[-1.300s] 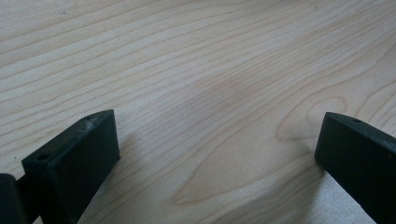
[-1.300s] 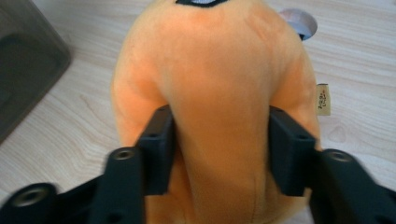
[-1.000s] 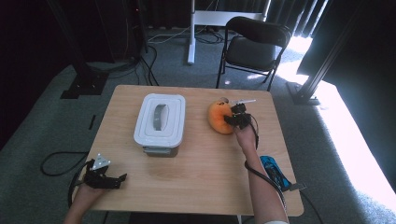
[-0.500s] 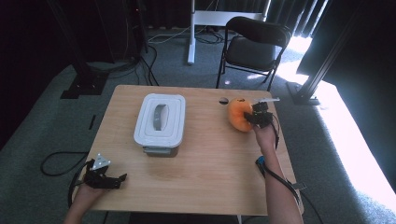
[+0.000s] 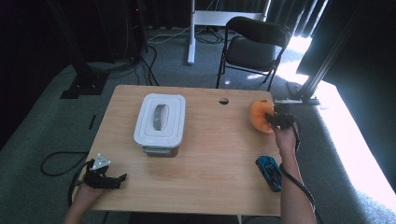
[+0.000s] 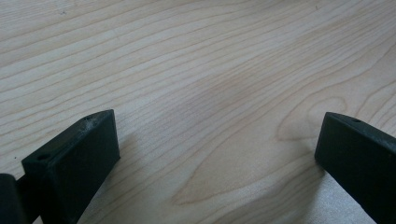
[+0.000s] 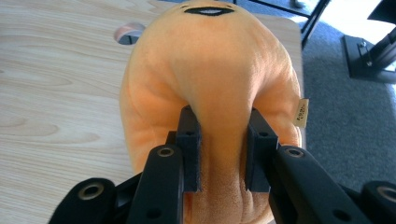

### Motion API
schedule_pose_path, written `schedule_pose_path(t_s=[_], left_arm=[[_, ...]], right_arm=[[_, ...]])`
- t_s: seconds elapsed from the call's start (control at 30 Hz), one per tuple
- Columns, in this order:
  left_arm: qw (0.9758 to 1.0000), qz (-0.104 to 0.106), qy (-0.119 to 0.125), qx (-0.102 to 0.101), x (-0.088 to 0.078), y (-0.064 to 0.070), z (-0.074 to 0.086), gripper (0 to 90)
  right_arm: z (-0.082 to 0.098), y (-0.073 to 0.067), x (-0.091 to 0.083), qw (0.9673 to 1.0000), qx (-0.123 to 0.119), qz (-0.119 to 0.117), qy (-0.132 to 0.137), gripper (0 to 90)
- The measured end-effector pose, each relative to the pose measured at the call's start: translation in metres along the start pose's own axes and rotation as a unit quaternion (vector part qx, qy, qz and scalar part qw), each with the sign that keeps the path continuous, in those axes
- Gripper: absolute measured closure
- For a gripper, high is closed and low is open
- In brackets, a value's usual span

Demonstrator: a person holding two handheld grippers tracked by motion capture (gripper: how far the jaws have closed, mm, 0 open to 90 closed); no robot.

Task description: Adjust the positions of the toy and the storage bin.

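A: High view, right of frame. Right gripper (image 5: 279,119) up against an orange plush toy (image 5: 260,115) near the right edge of the wooden table (image 5: 210,154), just right of a round hole (image 5: 223,101) in the top. Jaw gap too small to read from here.

B: Right gripper view, centre frame. Right gripper (image 7: 223,149) pinching a fold of the orange plush toy (image 7: 210,79), 2 black jaws pressed into the fabric from either side. Dark stitched mark at top of frame, small tan label (image 7: 302,113) at right. Round hole (image 7: 129,33) at upper left.

A: Long axis?

B: Running bottom to top of that frame, away from the camera, stitched end farthest. From above, roughly egg-shaped; which end points where, cannot tell.

A: High view, lower left. Left gripper (image 5: 108,178) low over the table corner, held by a hand (image 5: 84,196). White lidded container (image 5: 160,122) at centre left, blue object (image 5: 270,172) at lower right, black folding chair (image 5: 254,46) beyond the table.

B: Left gripper view. Left gripper (image 6: 217,154) with 2 jaws spread wide at lower left and lower right, bare wood grain between, nothing gripped.
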State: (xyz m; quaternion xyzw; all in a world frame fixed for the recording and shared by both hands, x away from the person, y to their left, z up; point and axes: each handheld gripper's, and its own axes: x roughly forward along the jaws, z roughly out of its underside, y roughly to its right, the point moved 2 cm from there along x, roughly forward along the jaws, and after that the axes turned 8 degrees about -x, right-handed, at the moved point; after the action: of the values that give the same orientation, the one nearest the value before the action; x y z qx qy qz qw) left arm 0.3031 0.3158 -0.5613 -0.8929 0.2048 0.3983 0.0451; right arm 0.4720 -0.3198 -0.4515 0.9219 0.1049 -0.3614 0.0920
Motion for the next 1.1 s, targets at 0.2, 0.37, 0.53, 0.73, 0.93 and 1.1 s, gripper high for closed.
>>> schedule_pose_path(t_s=[0.2, 0.37, 0.53, 0.73, 0.93, 1.1], left_arm=[[1.0000, 0.000, 0.000, 0.000, 0.000, 0.000, 0.000, 0.2], [1.0000, 0.000, 0.000, 0.000, 0.000, 0.000, 0.000, 0.2], [1.0000, 0.000, 0.000, 0.000, 0.000, 0.000, 0.000, 0.2], [1.0000, 0.000, 0.000, 0.000, 0.000, 0.000, 0.000, 0.2], [1.0000, -0.004, -0.003, -0.003, 0.000, 0.001, -0.001, 0.1], [0.9998, 0.003, -0.012, -0.012, 0.000, 0.000, -0.004, 0.1]], right_arm=[[0.012, 0.007, 0.005, 0.9998, 0.003, 0.006, -0.019, 72.1], [0.019, -0.001, 0.018, 0.9993, -0.002, -0.011, -0.035, 71.7], [0.022, -0.004, 0.022, 0.9993, -0.001, -0.013, -0.036, 69.0], [0.022, -0.001, 0.021, 0.9987, 0.000, -0.029, -0.042, 46.3], [0.019, 0.001, 0.014, 0.9989, 0.010, -0.037, -0.028, 25.0], [0.015, -0.006, 0.003, 0.9992, -0.007, -0.039, -0.009, 13.4]])
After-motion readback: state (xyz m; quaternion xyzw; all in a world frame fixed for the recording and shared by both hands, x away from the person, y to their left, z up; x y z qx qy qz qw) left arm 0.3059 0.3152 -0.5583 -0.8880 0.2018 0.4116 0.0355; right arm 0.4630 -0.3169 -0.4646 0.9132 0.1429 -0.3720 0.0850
